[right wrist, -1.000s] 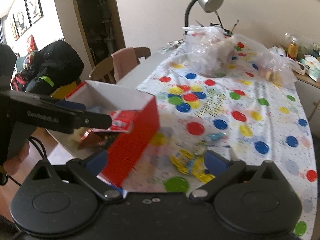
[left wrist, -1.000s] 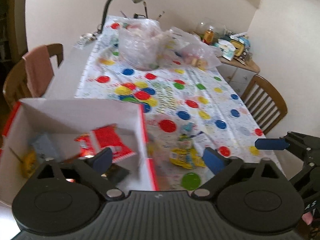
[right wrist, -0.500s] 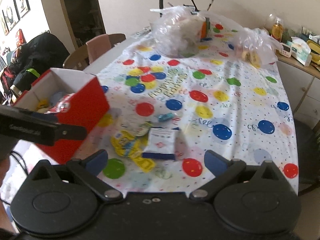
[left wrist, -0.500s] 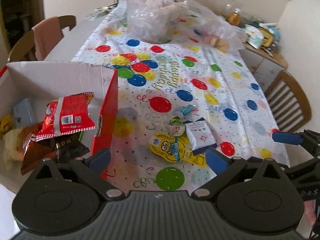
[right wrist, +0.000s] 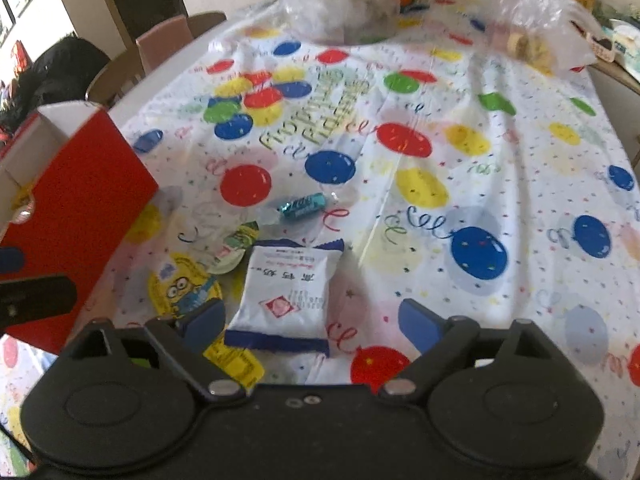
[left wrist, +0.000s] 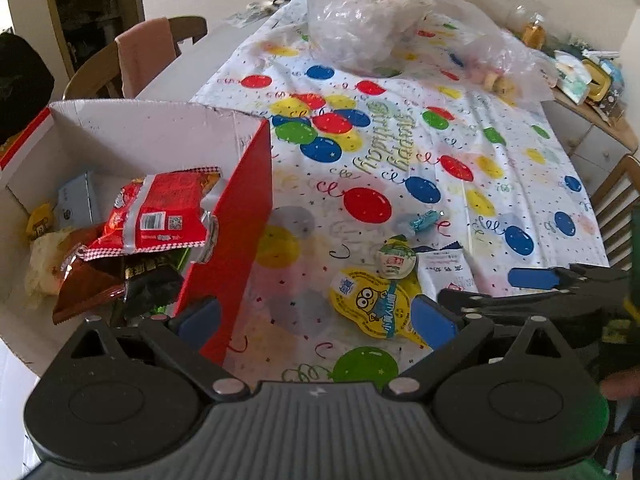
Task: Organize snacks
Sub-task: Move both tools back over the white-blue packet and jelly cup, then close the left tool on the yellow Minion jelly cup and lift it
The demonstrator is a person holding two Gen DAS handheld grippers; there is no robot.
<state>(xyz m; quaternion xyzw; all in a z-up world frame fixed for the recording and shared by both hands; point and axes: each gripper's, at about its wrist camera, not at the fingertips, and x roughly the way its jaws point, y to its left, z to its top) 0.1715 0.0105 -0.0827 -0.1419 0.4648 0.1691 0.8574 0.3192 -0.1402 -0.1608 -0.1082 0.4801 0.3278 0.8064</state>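
White packet (right wrist: pixel 286 292): a small pillow-shaped snack pack, white with a dark blue band along its near and far edges, a line of printed characters across the top and a pink-red diamond mark low on its face; it lies flat on the balloon-print tablecloth (right wrist: pixel 500 184).
Packet and right gripper (right wrist: pixel 310 322): the packet sits between the two blue pads, much closer to the left pad than to the right one; neither pad presses on it.
Right jaws: spread wide and released; they have just been closing a little, with the packet between them.
Yellow pouch (right wrist: pixel 182 286): a flat yellow pack with a goggle-eyed cartoon face, just left of the white packet, partly behind the right gripper's left pad.
Small round cup (right wrist: pixel 236 250): a foil-lidded cup with green print, tilted, touching the yellow pouch's far edge.
Teal candy (right wrist: pixel 302 205): a twisted wrapper, lying alone a little beyond the packet.
Red box (left wrist: pixel 236 216): open-topped, white inside, standing left of the loose snacks; it holds a red-and-silver bag (left wrist: pixel 160 214), a brown bag and a dark one.
Left gripper (left wrist: pixel 316 318): jaws released and empty, hanging over the cloth between the box wall and the yellow pouch.
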